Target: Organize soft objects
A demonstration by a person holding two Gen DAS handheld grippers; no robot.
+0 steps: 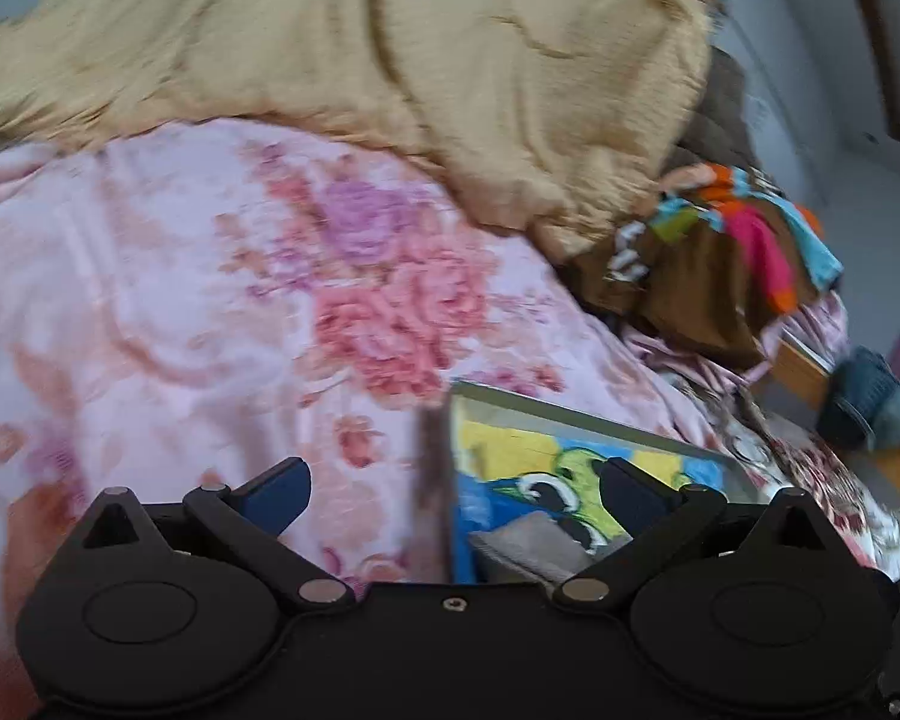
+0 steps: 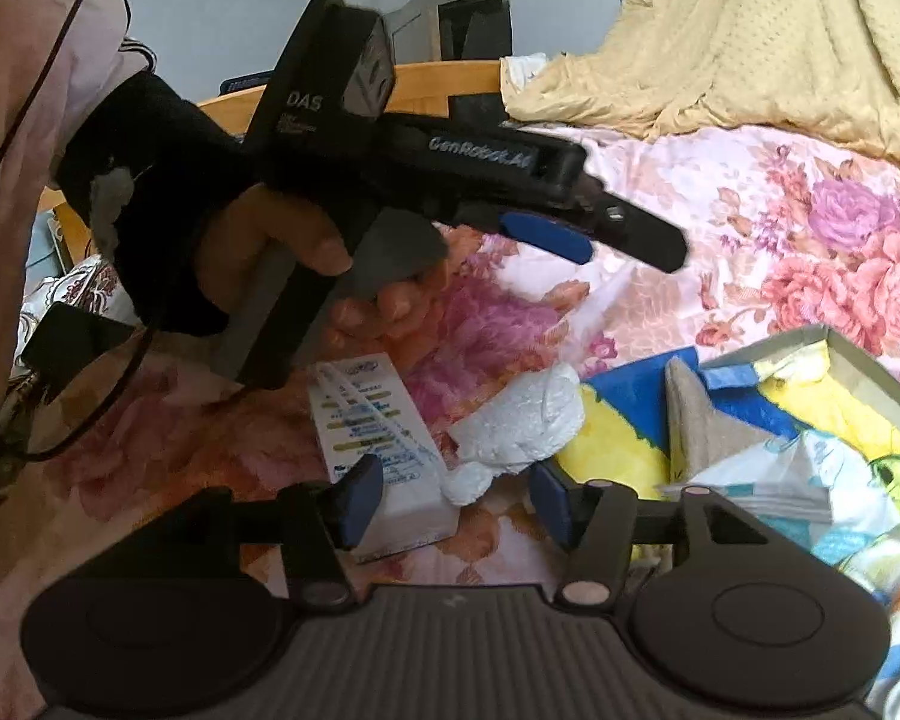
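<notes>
On the floral pink blanket (image 2: 780,228), a white paper box (image 2: 384,468) lies just beside a crumpled white cloth (image 2: 522,420), with a tan quilt (image 1: 342,42) heaped behind. The grey sock (image 2: 699,420) rests in the open cartoon-lined box (image 2: 810,396). The left gripper (image 2: 600,234), tilted downward over the blanket, and the right gripper (image 2: 456,495), low above the cloth, are both spread and hold nothing.

Bed with pink floral blanket (image 1: 168,276). On it: tan quilt (image 1: 390,60) heaped at far end, 1 open box (image 2: 810,341) with cartoon cloth, 1 white carton (image 2: 378,438), 1 white wad (image 2: 516,420) touching the carton, multicolored clothes pile (image 1: 726,252) at edge.
</notes>
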